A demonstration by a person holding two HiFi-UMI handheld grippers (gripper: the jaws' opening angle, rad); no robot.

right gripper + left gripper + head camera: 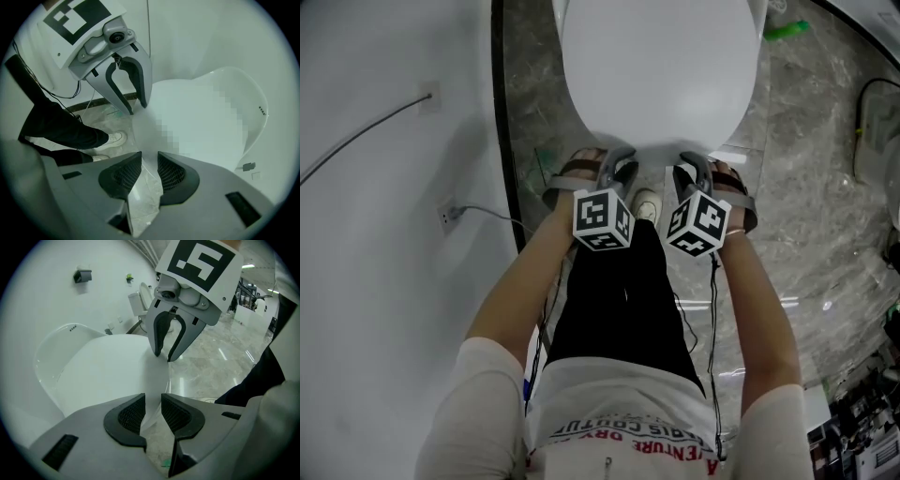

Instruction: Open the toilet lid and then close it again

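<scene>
The white toilet lid lies down over the bowl, seen from above in the head view. Both grippers hold its front edge side by side. My left gripper has the lid's rim between its ribbed pads, which close on it. My right gripper stands a hand's width to the right, its pads closed on the same rim. Each gripper view shows the other gripper across the lid: the right gripper and the left gripper. The lid's broad top stretches away behind them.
A white wall with a socket and cable runs close on the left. Grey marble floor surrounds the bowl. The person's white shoe stands just before the toilet. A green item lies at the far right.
</scene>
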